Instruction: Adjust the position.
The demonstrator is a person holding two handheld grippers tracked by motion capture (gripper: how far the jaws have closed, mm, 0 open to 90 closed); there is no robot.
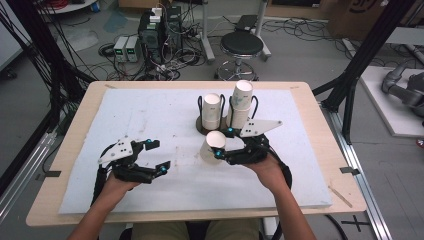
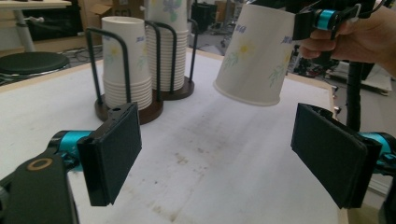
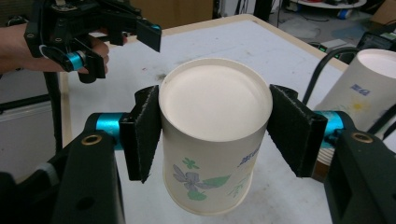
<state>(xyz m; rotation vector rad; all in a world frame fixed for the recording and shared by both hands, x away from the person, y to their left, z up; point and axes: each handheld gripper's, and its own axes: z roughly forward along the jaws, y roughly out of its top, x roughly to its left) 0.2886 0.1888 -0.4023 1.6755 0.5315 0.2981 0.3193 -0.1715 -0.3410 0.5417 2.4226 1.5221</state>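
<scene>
- The right gripper [image 3: 215, 135] is clamping a single paper cup [image 3: 212, 135] upside down at frame center, clear of the table [image 1: 150, 125].
- The left gripper [image 1: 152, 156], lower left, is waiting with its jaws spread and nothing between them.
- 2 stacks in the cup holder [image 1: 227, 112] are standing at upper center; the cup is probably mid-transfer, so the next move calls for a steady, level carry.

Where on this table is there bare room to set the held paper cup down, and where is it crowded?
Free: the wide white mat left of the two cup racks, beyond the left gripper; and the near strip between the two forearms. Crowded: the far middle, where both stacks stand in their racks, with the right gripper holding the paper cup just in front of them.
</scene>
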